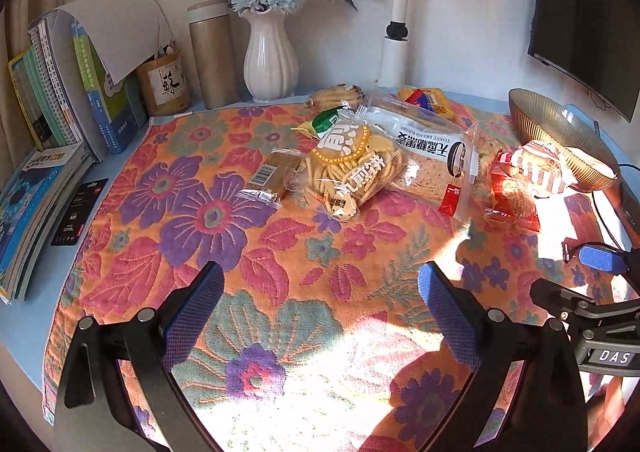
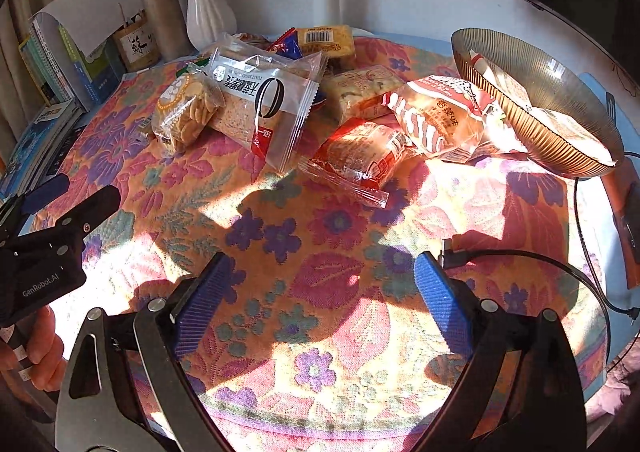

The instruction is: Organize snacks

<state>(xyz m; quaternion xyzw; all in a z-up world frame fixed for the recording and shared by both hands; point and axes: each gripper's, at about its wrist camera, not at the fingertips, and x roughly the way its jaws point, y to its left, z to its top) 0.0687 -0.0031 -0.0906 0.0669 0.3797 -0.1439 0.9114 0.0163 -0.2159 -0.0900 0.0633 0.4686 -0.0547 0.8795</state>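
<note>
Several snack packs lie on the floral cloth (image 1: 208, 219): a bag of yellow crackers (image 1: 352, 167), a clear toast-bread pack (image 2: 264, 103), a small brown bar (image 1: 268, 175), a red-and-white striped bag (image 2: 436, 119) and a red pastry pack (image 2: 360, 159). A ribbed gold bowl (image 2: 560, 91) stands at the right, with the striped bag's end against it. My left gripper (image 1: 320, 316) hovers open over bare cloth, short of the crackers. My right gripper (image 2: 320, 304) is open above the cloth, nearer than the red pastry pack. Nothing sits between either pair of fingers.
A white vase of blue flowers (image 1: 272, 55), a tan flask (image 1: 212, 55), a pen pot (image 1: 164, 79) and stacked books (image 1: 60, 99) line the back left. A white lamp post (image 1: 396, 11) rises behind the snacks. A black cable (image 2: 520, 256) lies on the cloth at right. A dark monitor (image 1: 588, 11) hangs top right.
</note>
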